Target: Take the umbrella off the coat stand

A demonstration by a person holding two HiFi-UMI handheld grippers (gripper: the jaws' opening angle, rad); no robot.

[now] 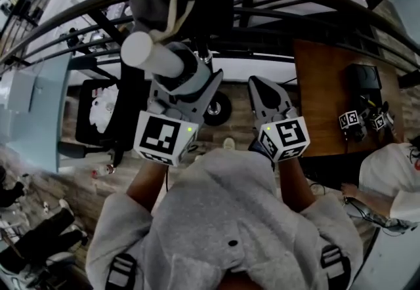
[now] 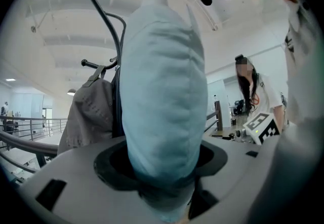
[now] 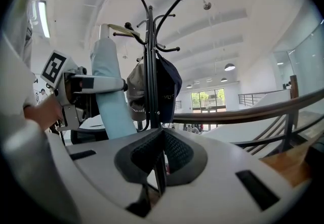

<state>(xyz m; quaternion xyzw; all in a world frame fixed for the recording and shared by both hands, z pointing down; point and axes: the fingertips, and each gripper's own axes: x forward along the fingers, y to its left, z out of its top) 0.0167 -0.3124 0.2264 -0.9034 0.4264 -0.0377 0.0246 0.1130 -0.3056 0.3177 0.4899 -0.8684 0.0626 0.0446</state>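
Your left claw [image 1: 186,71] is clamped on the pale blue umbrella [image 2: 162,91], which stands up from between its 2 jaws toward 12 o'clock. The coat stand [image 3: 150,66] is close behind it at 10 o'clock. Your right claw [image 1: 261,88] is pinched closed on nothing.

A grey jacket [image 2: 88,111] hangs beside a navy garment [image 3: 168,86]. A dark curved railing [image 3: 243,112] runs behind them. On a wooden table [image 1: 321,85] sit marker cubes [image 1: 350,120], near a seated person in white [image 1: 390,180].
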